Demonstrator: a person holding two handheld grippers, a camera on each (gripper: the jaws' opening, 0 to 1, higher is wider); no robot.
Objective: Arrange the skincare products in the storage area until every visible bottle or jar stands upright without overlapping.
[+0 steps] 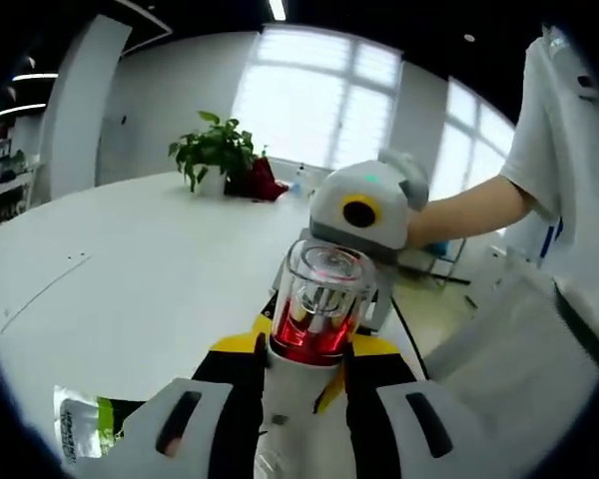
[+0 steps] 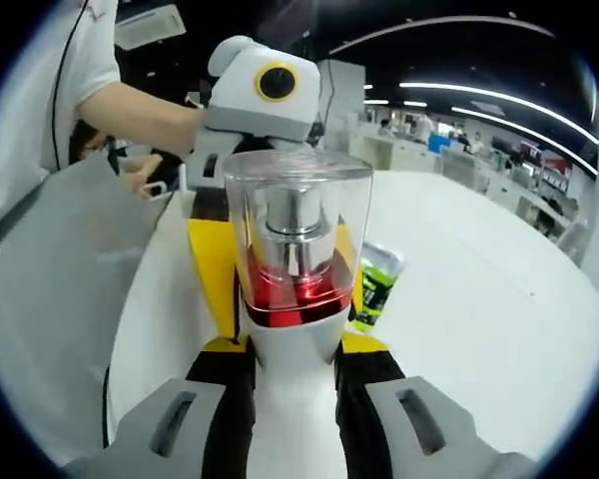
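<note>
White bottle with clear cap over red collar.

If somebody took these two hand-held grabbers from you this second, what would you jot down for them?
Left gripper: shut on the white pump bottle with a clear cap and red collar, held upright above the white table.
Right gripper: shut on the same bottle from the opposite side.
Also on the table: a green-and-white sachet lying flat beside the bottle.
Done: bottle gripped and upright.
Left: set it standing on the table, clear of the sachet, then release. The storage area itself can't be made out from here.
</note>
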